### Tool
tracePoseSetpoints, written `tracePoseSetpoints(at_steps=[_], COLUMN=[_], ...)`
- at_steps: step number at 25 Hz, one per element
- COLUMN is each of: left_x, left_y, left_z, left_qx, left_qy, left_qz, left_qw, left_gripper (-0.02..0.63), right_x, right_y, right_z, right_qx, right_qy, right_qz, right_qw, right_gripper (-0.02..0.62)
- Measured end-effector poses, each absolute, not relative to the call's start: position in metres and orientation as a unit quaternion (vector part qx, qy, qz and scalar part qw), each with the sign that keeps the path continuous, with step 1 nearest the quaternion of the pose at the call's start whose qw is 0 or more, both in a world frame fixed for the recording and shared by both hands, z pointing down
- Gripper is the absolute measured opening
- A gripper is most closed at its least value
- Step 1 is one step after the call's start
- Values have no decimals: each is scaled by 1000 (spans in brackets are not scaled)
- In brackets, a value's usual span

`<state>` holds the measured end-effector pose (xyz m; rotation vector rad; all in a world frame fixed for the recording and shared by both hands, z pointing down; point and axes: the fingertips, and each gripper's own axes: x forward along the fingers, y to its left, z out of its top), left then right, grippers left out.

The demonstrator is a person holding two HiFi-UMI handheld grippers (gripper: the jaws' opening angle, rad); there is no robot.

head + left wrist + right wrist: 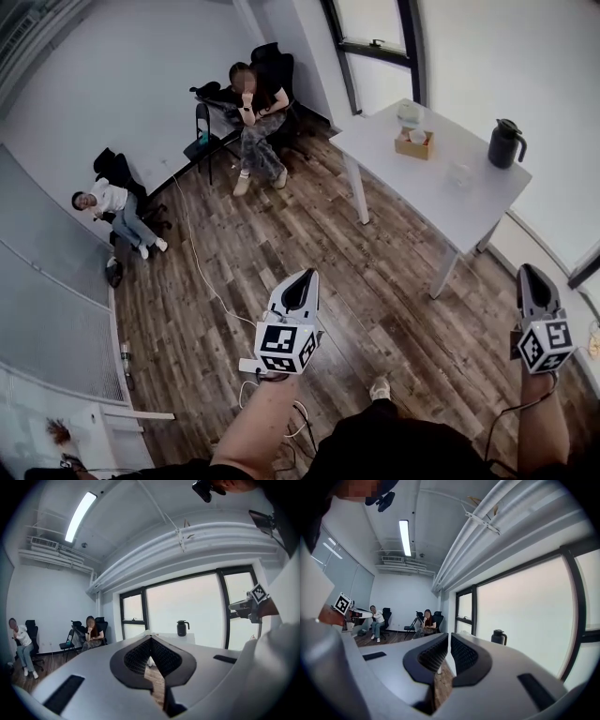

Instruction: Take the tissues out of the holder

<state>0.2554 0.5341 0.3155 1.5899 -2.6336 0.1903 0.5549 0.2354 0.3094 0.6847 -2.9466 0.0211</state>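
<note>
A small wooden tissue holder (413,146) with white tissue (418,136) in it stands on the far part of the white table (412,183), near its back edge. Both grippers hang over the wood floor, well short of the table and pointing toward it. My left gripper (302,278) is shut with nothing between its jaws, as the left gripper view (151,637) also shows. My right gripper (531,272) is shut and empty too, seen close up in the right gripper view (449,635). In both gripper views the jaws hide the holder.
A black kettle (505,143) and a clear glass (459,173) share the table with a pale object (409,114) behind the holder. Two people sit on chairs, one at the back (253,112), one at the left wall (112,206). A white cable (202,272) runs across the floor.
</note>
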Motion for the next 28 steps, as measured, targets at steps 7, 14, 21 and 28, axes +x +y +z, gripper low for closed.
tracePoseSetpoints(at_steps=[7, 14, 21, 28], left_x=[148, 84, -4, -79], left_y=[478, 425, 351, 264], left_z=[306, 316, 318, 302], left_qx=[521, 518, 492, 485], left_qy=[-852, -853, -867, -871], left_qz=[46, 45, 68, 61], left_qw=[24, 34, 39, 41], left_gripper=[3, 3, 3, 3], right_x=[458, 376, 275, 194], right_y=[196, 139, 41, -54], right_z=[307, 313, 326, 327], right_qx=[232, 226, 221, 208], right_qy=[-971, -972, -974, -976], right_qz=[0, -7, 8, 15], right_qw=[60, 59, 50, 62], right_gripper=[6, 6, 6, 6])
